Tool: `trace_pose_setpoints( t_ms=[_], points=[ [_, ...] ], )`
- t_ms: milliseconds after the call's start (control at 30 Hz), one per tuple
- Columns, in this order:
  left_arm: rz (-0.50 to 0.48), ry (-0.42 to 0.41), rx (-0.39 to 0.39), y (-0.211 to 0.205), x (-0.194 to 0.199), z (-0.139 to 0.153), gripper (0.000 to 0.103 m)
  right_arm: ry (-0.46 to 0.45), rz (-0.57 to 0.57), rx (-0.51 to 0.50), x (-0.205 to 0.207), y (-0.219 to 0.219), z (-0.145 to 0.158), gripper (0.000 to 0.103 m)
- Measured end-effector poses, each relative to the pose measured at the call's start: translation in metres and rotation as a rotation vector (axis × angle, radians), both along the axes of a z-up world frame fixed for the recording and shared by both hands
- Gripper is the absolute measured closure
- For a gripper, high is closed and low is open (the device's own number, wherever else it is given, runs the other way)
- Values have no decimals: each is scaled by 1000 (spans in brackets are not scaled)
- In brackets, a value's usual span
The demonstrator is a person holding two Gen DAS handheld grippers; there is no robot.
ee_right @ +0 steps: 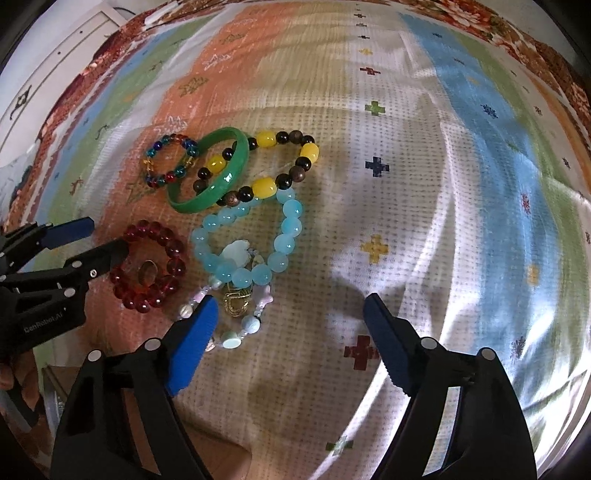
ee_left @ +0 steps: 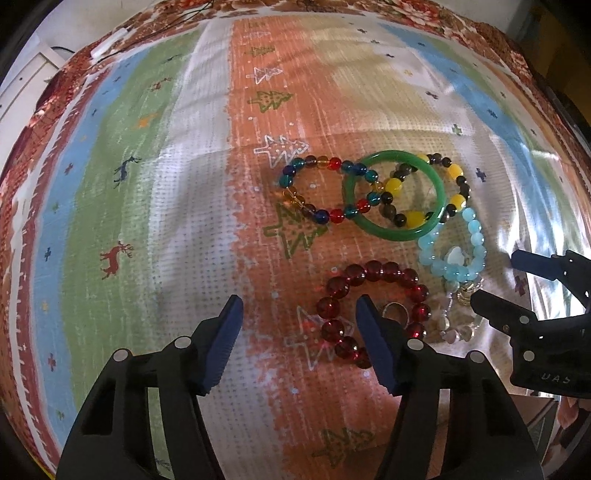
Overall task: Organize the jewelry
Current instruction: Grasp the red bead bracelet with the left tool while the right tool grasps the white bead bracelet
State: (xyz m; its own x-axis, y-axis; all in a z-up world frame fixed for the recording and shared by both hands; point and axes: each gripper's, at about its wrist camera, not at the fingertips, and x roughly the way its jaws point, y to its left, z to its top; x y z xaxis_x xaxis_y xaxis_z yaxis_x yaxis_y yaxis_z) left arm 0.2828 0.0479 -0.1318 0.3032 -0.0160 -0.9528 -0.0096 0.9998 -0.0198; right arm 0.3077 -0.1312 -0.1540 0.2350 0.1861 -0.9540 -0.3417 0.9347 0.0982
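Several pieces of jewelry lie in a cluster on a striped cloth (ee_left: 147,184). A green bangle (ee_left: 394,195) overlaps a multicoloured bead bracelet (ee_left: 320,188) and a yellow-and-dark bead bracelet (ee_left: 428,192). A light blue bead bracelet (ee_left: 458,251) lies beside a dark red bead bracelet (ee_left: 369,310) with a ring (ee_left: 397,314) inside it. A pale bead strand with a gold charm (ee_right: 238,302) lies nearest. My left gripper (ee_left: 299,306) is open and empty, its right finger over the red bracelet. My right gripper (ee_right: 290,310) is open and empty, its left finger over the pale strand.
The cloth (ee_right: 443,184) covers a bed-like surface with a floral cover (ee_left: 480,33) underneath. A white cabinet (ee_right: 48,74) stands at the far left. Each gripper shows in the other's view: the right gripper (ee_left: 495,277) and the left gripper (ee_right: 107,236).
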Motion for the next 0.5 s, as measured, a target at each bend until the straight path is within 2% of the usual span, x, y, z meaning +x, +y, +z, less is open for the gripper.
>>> trace_pose_setpoints(
  t_ms=[367,500],
  points=[
    [-32,7,47,-4,2,-9,44,4,43,-70,-6,13,-8,37],
    [-46,0,59,-6,0,-8,57,5,28,-75,-7,12,-9,57]
  ],
)
